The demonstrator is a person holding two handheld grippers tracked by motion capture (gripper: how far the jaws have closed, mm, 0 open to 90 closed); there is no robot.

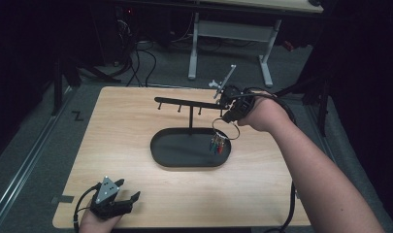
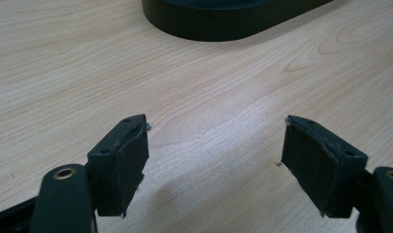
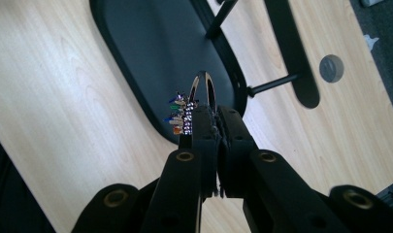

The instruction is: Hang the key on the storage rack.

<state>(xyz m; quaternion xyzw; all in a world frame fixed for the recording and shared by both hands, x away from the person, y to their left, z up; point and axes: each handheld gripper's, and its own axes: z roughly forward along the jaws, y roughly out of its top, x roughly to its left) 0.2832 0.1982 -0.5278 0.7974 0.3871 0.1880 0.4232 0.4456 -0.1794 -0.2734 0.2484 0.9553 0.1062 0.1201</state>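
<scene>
The right claw (image 3: 216, 121) is pressed closed on a thin silver metal ring (image 3: 204, 90) that carries a bunch of small coloured charms (image 3: 178, 114) in green, blue and red. In the high view, this claw (image 1: 229, 116) is raised above the right end of a black oval tray (image 1: 179, 155), and the ring (image 1: 225, 128) hangs below it with the charms (image 1: 217, 144) dangling just over the tray's right part. A slim black post (image 1: 190, 118) rises from the tray's far side and bears a horizontal black bar (image 1: 184, 102) with short pegs pointing down; the claw sits close to the bar's right end. The person's right hand (image 1: 262, 114) reaches in from the lower right.

The left claw (image 1: 128, 198) lies low at the near left edge of the pale wooden tabletop (image 1: 116, 141), well apart from the tray. In its own view its jaws stand wide apart with nothing between them, above bare wood, the tray's dark wall (image 2: 223, 24) farther ahead
</scene>
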